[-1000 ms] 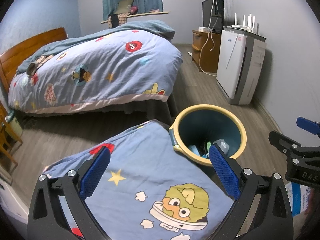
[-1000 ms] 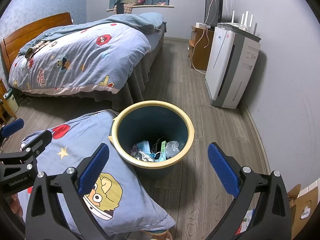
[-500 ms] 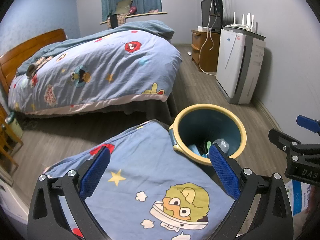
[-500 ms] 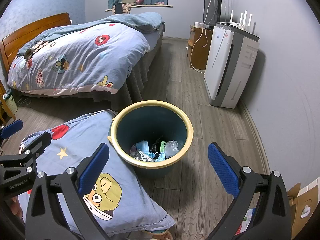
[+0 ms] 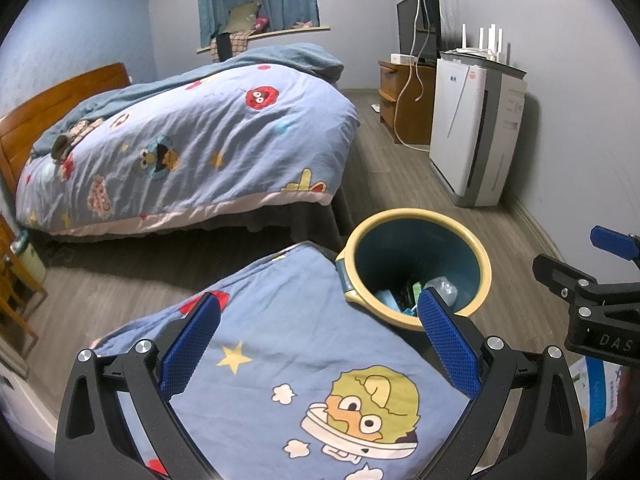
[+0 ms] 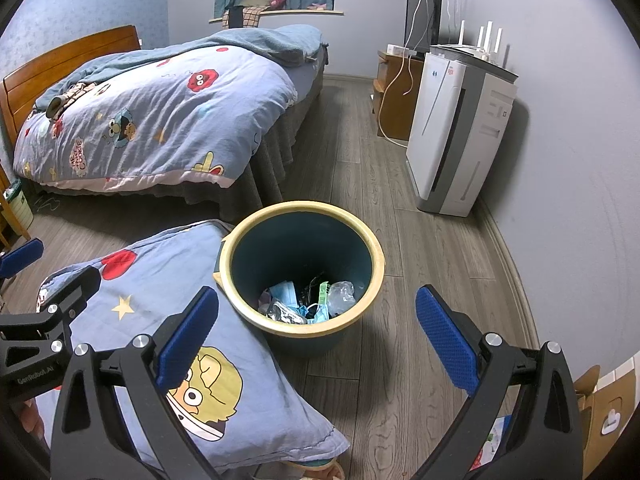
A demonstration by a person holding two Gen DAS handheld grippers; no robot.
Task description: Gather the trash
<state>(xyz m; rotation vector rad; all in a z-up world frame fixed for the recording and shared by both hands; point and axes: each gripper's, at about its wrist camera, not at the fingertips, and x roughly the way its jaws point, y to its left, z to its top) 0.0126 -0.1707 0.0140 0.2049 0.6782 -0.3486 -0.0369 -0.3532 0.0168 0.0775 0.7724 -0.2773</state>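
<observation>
Both grippers, left [image 5: 318, 338] and right [image 6: 316, 332], released, fingers empty; trash bin [image 6: 362, 236] beside cartoon pillow [image 6: 160, 280], trash [image 6: 308, 300] inside.

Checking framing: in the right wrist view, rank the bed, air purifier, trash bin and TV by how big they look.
1. bed
2. trash bin and air purifier look alike; the bin is nearer, so unranked
3. TV

Bin [image 6: 362, 322] — smooth matt plastic; pillow [image 5: 304, 344] — soft printed cloth; floor [image 6: 360, 168] — matt grained wood planks.
</observation>
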